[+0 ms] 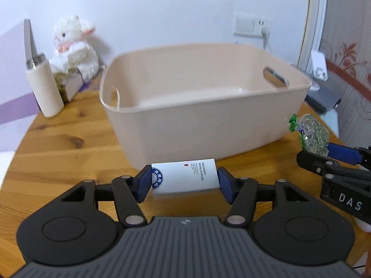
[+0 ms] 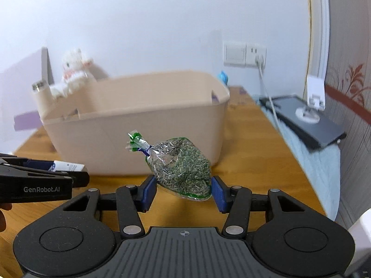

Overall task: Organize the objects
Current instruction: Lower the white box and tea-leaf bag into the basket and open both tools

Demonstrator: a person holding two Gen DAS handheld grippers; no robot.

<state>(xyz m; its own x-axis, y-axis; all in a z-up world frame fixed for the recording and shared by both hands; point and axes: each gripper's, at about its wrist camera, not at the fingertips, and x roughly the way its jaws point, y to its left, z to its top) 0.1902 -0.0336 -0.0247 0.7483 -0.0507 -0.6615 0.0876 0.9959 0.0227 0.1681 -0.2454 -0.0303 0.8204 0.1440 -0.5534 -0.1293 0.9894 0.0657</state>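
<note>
My left gripper (image 1: 184, 184) is shut on a small white box (image 1: 185, 177) with blue printing, held just above the wooden table in front of the beige plastic basket (image 1: 204, 125). My right gripper (image 2: 183, 191) is shut on a clear bag of green-grey dried herbs (image 2: 180, 164), tied at its top, held above the table in front of the basket (image 2: 136, 136). In the left wrist view the bag (image 1: 313, 134) and right gripper (image 1: 324, 153) are at the right. In the right wrist view the left gripper (image 2: 76, 173) and box (image 2: 68, 166) are at the left. The basket looks empty inside.
A cream bottle with a metal cap (image 1: 43, 85), a white plush toy (image 1: 74, 46) and a small carton (image 1: 69, 83) stand at the table's back left. A wall socket with a cable (image 2: 257, 58) is behind. A dark flat device (image 2: 308, 120) lies on a blue cloth at right.
</note>
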